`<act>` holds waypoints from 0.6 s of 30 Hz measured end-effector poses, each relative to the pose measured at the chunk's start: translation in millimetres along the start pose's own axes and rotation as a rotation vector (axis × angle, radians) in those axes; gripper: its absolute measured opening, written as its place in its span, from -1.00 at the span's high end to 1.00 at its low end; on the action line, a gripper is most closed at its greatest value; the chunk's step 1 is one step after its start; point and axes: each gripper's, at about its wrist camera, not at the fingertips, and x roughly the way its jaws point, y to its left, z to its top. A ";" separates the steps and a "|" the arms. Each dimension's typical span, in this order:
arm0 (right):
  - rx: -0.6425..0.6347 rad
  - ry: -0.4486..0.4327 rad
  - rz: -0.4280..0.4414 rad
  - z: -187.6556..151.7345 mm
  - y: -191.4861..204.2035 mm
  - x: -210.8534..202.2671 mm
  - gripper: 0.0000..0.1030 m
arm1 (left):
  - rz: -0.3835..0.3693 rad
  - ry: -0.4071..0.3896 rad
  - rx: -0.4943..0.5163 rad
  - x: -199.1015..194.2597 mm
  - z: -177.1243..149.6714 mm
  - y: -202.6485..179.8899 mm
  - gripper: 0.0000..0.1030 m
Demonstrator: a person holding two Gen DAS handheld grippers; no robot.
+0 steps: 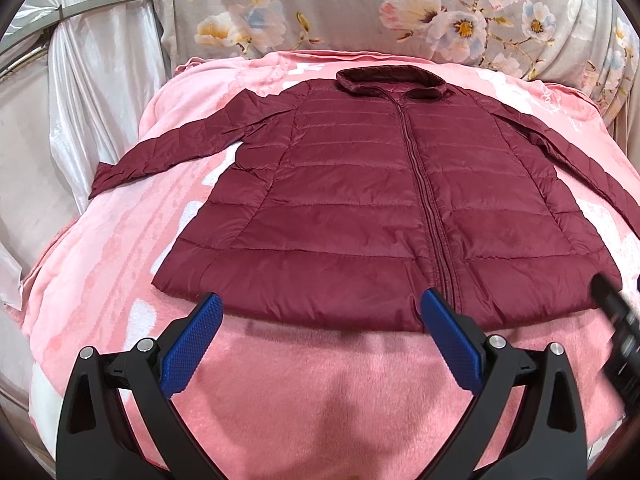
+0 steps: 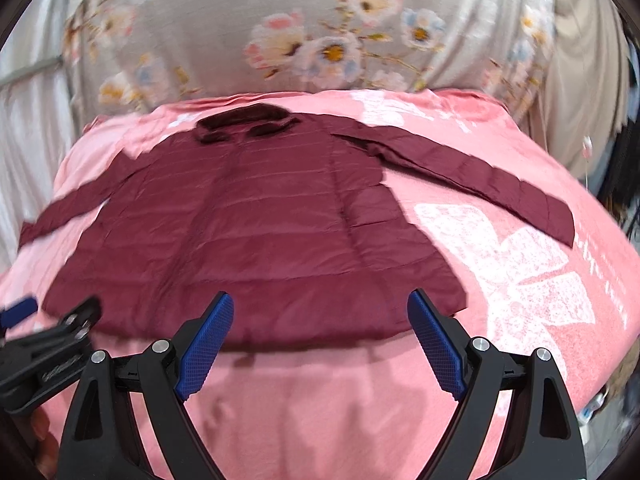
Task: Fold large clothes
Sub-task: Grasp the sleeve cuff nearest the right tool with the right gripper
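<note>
A dark red quilted jacket (image 1: 360,200) lies flat, front up and zipped, on a pink blanket (image 1: 320,400). Its collar is at the far side and both sleeves are spread out. My left gripper (image 1: 322,304) is open and empty, just above the near hem, left of the zip. In the right wrist view the jacket (image 2: 248,232) is blurred. My right gripper (image 2: 320,304) is open and empty over the hem's right part. The right sleeve (image 2: 480,176) stretches far right. The left gripper (image 2: 48,340) shows at the lower left of the right wrist view, and the right gripper's body (image 1: 618,332) at the right edge of the left wrist view.
The pink blanket (image 2: 520,280) with white prints covers a bed. A grey floral cloth (image 1: 360,8) hangs behind it. White satin drapes (image 1: 80,80) hang on the left. Clutter shows at the far right edge of the right wrist view.
</note>
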 end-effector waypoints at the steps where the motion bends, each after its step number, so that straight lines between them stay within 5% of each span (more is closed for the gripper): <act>1: 0.025 0.001 -0.002 3.5 -8.8 4.4 -0.68 | -0.004 0.001 0.004 2.7 0.9 -0.5 -0.88; 9: 0.304 0.000 -0.040 43.8 -115.8 53.9 -0.67 | -0.014 -0.018 0.022 25.5 15.4 -4.8 -0.87; 18: 0.783 0.036 -0.111 57.6 -253.8 132.0 -0.68 | -0.031 -0.020 0.014 59.1 38.7 -9.2 -0.88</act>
